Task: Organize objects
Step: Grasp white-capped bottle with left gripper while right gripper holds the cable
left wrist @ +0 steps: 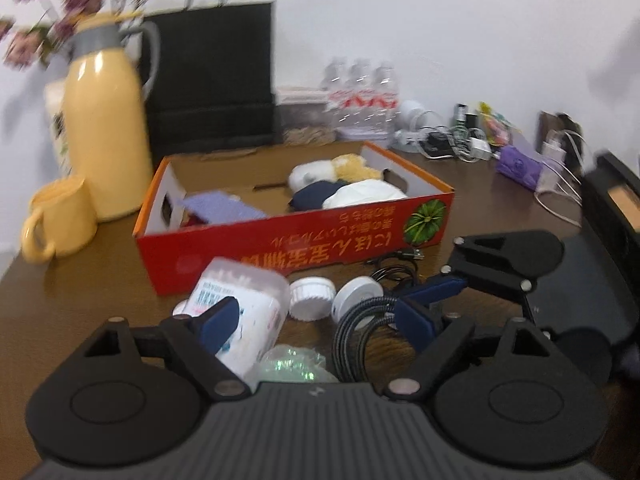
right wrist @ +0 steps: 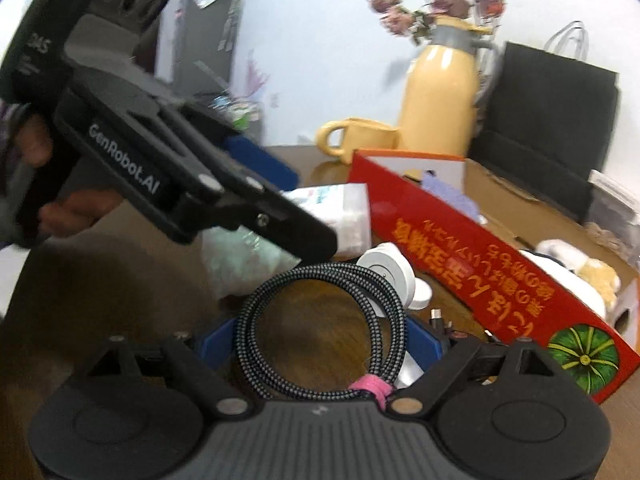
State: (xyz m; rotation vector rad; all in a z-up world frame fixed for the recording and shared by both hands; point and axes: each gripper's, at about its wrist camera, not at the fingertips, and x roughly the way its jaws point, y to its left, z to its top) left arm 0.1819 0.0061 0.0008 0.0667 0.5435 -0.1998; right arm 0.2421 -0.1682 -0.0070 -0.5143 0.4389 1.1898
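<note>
Right wrist view alone: pink tie (right wrist: 370, 390) on coiled cable (right wrist: 320, 320) between spread fingers (right wrist: 214, 342).

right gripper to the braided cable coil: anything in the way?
Nothing visible. The braided cable coil already lies between the open blue fingers of the right gripper, flat on the table. The left gripper sits beyond it over the plastic container, not blocking.
</note>
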